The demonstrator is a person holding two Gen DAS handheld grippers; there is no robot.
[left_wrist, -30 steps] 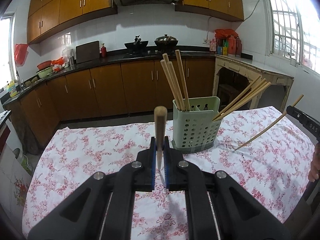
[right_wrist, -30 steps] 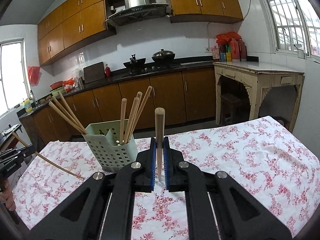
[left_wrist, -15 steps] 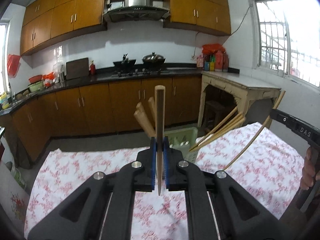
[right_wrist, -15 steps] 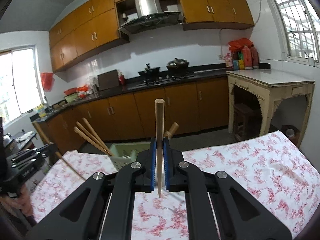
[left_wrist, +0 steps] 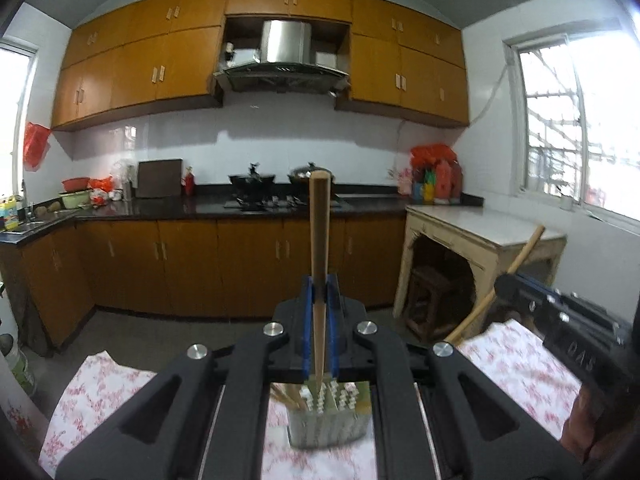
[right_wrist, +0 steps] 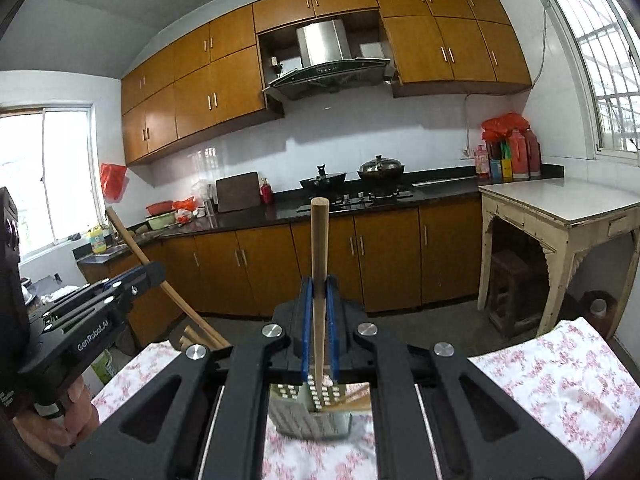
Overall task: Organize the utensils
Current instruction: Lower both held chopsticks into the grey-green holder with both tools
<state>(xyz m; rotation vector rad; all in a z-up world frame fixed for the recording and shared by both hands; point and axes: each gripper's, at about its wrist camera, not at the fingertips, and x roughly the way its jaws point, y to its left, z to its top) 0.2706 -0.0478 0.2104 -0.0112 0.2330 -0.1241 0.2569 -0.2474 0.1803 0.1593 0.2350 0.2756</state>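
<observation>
While both chopsticks hang above the holder:
Left hand-held gripper [left_wrist: 318, 312]: clamped on a chopstick [left_wrist: 319, 240], upright.
Right hand-held gripper [right_wrist: 319, 312]: clamped on its chopstick [right_wrist: 319, 264].
Holder [left_wrist: 328, 420]: on the floral surface [left_wrist: 520, 364], directly below.
Risk: tips catch the rim or the sticks inside, tipping the holder.

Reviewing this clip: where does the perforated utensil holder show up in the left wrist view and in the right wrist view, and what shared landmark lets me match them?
Left wrist: utensil holder at bottom centre, seen between the gripper's arms, on the floral tablecloth.
Right wrist: utensil holder at bottom centre, likewise framed by the gripper's arms.
Shared landmark: the steel range hood, upper centre in both.
</observation>
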